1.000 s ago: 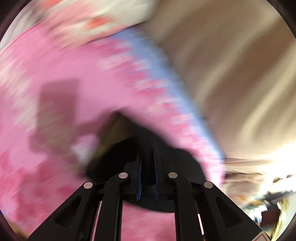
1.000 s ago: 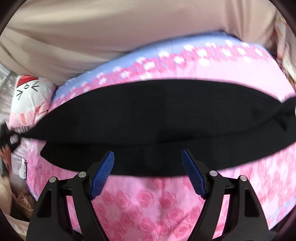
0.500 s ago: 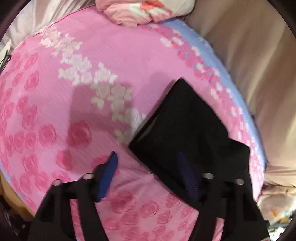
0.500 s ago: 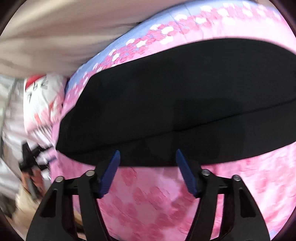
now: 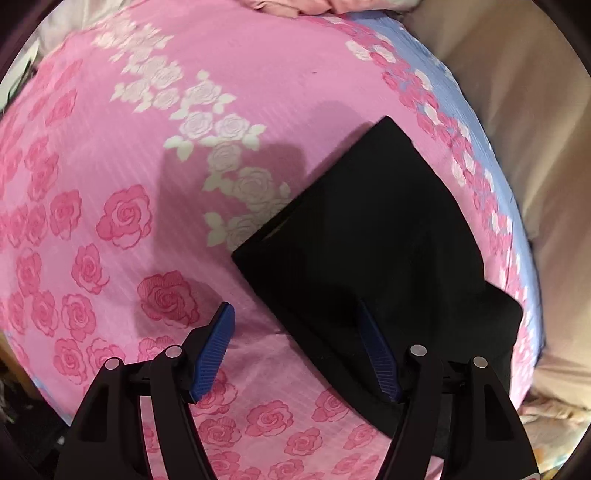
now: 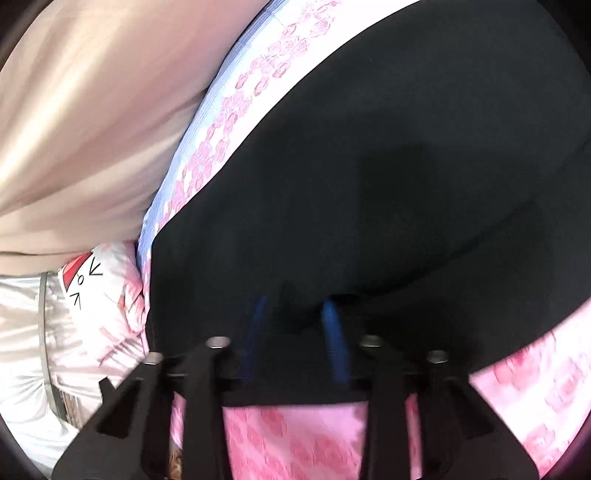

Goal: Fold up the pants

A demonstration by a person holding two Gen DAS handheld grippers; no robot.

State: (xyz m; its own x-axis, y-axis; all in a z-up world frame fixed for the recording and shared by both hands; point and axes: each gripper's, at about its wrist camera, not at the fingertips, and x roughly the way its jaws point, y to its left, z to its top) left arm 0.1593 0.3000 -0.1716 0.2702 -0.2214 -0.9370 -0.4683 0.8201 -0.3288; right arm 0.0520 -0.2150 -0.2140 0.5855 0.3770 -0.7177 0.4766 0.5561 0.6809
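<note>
Black pants [image 5: 369, 240] lie folded lengthwise on a pink rose-patterned bed sheet [image 5: 147, 129]. Their squared end points to the upper right. My left gripper [image 5: 295, 308] hangs open above their near corner, the right finger over the cloth and the left finger over bare sheet. In the right wrist view the pants [image 6: 369, 166] fill most of the picture. There my right gripper [image 6: 293, 306] is closing on their near edge, and a small ridge of black cloth is bunched between the blurred blue pads.
A blue border strip [image 5: 443, 85] marks the bed's far edge, against a beige wall or curtain [image 5: 535, 147]. Crumpled pink bedding [image 5: 295, 5] lies at the head of the sheet. A pillow with a drawn cat face [image 6: 96, 288] sits off the bed's corner.
My left gripper let go of the pants, opened and now hovers over their corner. My right gripper sank onto the near edge, rolled, and its jaws narrowed around the cloth.
</note>
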